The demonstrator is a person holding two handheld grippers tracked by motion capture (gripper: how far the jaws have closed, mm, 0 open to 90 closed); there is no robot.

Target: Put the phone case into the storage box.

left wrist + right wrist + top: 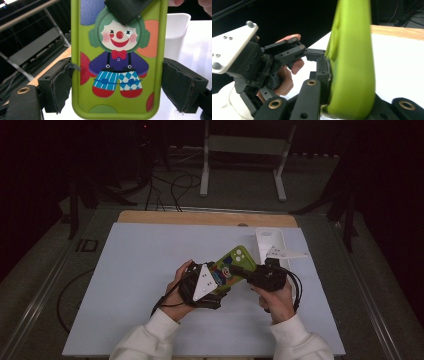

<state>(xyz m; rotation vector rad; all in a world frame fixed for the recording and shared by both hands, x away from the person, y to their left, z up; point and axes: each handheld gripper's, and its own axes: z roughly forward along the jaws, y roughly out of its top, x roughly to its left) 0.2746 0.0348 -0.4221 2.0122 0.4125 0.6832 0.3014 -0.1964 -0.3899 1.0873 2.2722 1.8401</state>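
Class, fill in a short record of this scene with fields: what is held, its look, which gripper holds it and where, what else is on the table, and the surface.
held thing: phone case, lifted off the table
look: green, clown picture, camera holes at the far end
left gripper: fingers shut on the case's two long edges
right gripper: shut on the case across its faces
also there: white case, lying beyond the right gripper
surface: pale mat over a wooden table

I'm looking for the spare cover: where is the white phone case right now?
In the high view the white phone case lies on the table's far right part, just beyond the right gripper and right of the green phone case.
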